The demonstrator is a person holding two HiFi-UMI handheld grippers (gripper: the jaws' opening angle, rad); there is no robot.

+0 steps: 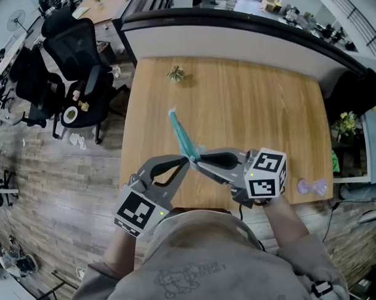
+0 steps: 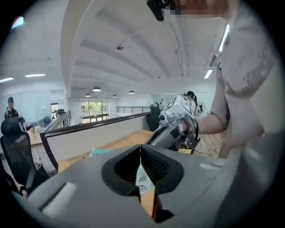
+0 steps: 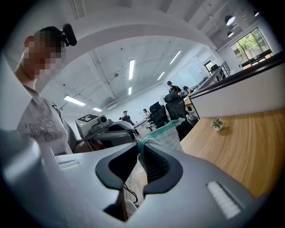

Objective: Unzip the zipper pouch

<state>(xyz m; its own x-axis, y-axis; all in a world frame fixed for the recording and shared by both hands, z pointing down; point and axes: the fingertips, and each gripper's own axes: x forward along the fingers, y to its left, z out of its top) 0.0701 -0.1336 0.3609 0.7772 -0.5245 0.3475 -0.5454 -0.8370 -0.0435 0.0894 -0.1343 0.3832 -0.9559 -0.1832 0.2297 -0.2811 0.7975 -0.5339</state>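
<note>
grip on both ends is judged to be set, while the unzipping itself is not seen to be begun. the zipper pouch [image 1: 181, 135] is held in the air above the near half of the counter [image 1: 260, 101] and is seen edge-on as a thin teal strip. the left tongs [image 1: 186, 160] are closed, and a small white printed tab [image 2: 143, 181] is pinched between their pads. the tab is taken to be the zipper pull's tag, though this is confirmed by no view. the right tongs [image 1: 198, 157] are closed on the pouch's near end, where teal edging and pale mesh fabric are clamped between the pads. the two pairs of tongs are brought tip to tip above the counter's near edge, and the pouch's free end is pointed toward the counter's far side. whether any stretch of the zipper is already parted cannot be told, since the teeth are shown in no view. what is left, by this reading, is the whole pull: the tab is to be drawn along the pouch while the clamped end is held steady.
</note>
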